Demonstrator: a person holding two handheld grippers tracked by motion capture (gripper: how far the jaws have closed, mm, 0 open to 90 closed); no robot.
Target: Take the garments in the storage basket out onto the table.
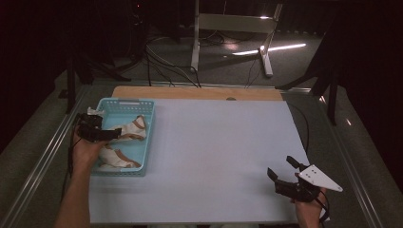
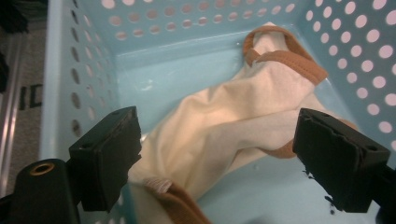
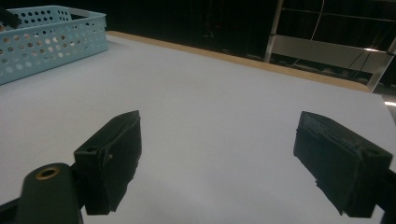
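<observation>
Looking down from the high view, a pale blue tabletop (image 1: 214,156) carries a light blue plastic basket (image 1: 148,137) at its left edge, with a strip of bare wood along the far side. Inside the basket lie two cream cloth pieces with tan trim, one (image 1: 129,129) toward the far end and one (image 1: 116,159) toward the near end. The person's left hand (image 1: 84,153) reaches over the basket's left wall, holding the left tongs (image 1: 114,134) above the farther cloth. Well to the right of the basket, near the tabletop's front right corner, the right tongs (image 1: 280,171) sit low over bare surface, a grey three-cornered plate on top.

The left gripper view adds what the high view is too dim to give: the basket's walls (image 2: 369,51) are pierced with rows of round holes, its floor is smooth and glossy, and the cloth (image 2: 233,126) is soft, creased, matte fabric edged with a brown elastic band that loops at the far end. The left tongs (image 2: 217,154) stand wide, their blocky black pads on either side of the cloth; the left pad seems to be just at the fabric's edge, though contact is hard to judge, and nothing is pinched.

The right gripper view shows the right tongs (image 3: 217,158) equally wide apart and empty above the plain tabletop, with the basket (image 3: 46,39) far off to the upper left.
</observation>
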